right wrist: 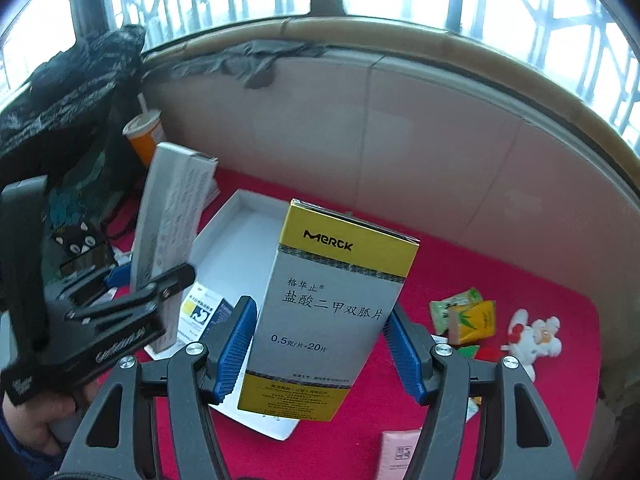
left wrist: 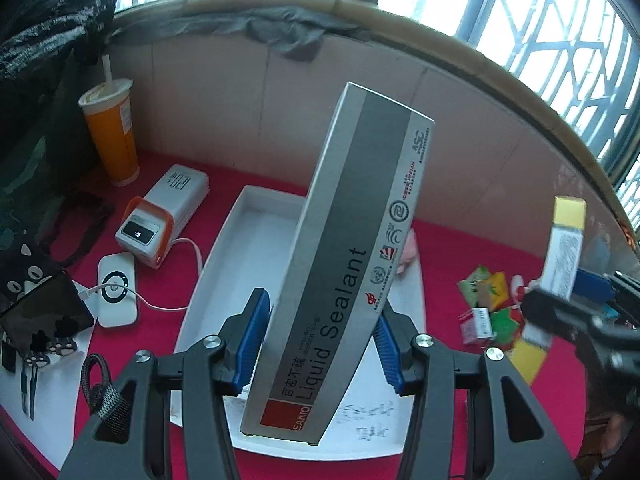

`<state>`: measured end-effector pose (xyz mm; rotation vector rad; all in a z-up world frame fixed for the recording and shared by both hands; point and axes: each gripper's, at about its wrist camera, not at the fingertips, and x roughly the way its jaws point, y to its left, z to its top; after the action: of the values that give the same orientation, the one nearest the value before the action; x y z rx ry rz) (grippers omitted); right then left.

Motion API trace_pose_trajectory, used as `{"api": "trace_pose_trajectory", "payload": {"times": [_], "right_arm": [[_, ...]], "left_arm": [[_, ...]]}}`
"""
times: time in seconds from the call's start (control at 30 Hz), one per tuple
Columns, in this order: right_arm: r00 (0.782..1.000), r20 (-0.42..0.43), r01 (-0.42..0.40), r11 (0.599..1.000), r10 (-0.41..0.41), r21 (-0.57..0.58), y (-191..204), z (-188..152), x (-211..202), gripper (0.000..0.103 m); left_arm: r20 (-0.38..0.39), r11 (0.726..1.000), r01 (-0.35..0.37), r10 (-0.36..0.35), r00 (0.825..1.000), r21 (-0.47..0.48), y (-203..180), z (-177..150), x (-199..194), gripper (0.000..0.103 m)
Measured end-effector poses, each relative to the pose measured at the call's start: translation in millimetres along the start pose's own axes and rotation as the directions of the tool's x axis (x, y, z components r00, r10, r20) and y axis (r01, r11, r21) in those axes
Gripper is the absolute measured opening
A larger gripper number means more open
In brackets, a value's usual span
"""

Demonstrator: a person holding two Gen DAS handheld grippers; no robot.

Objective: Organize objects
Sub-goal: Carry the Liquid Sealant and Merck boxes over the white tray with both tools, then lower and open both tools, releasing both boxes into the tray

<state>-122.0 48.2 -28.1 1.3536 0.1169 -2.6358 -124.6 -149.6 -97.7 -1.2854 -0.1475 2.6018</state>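
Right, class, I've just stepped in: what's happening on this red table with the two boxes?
A person is tidying up with a grabbing tool in each hand. The left tool grips a long grey sealant box, and the right tool grips a yellow and grey medicine box. Both boxes are held up over the white tray on the red tablecloth. Small packets lie loose to the right.

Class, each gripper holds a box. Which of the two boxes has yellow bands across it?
The Merck box in the right gripper: grey with yellow bands at both ends. The Liquid Sealant box is longer, grey, with only a small red patch.
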Motion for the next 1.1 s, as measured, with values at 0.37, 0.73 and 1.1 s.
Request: {"api": "trace_pose_trajectory", "payload": {"times": [0.37, 0.73, 1.1], "right_arm": [[0.996, -0.085, 0.003, 0.996, -0.010, -0.087, 33.6, 5.6, 37.2, 0.069], [0.995, -0.095, 0.033, 0.998, -0.038, -0.054, 33.2, 4.0, 44.2, 0.087], [0.994, -0.084, 0.066, 0.997, -0.062, 0.044, 3.7, -7.6, 30.7, 0.099]], "left_arm": [[-0.097, 0.999, -0.036, 0.038, 0.995, 0.018, 13.5, 13.5, 39.3, 0.051], [-0.060, 0.990, -0.140, 0.140, 0.988, 0.003, 24.0, 9.7, 36.4, 0.095], [-0.042, 0.991, -0.128, 0.130, 0.991, 0.046, -5.2, 6.6, 28.4, 0.095]]}}
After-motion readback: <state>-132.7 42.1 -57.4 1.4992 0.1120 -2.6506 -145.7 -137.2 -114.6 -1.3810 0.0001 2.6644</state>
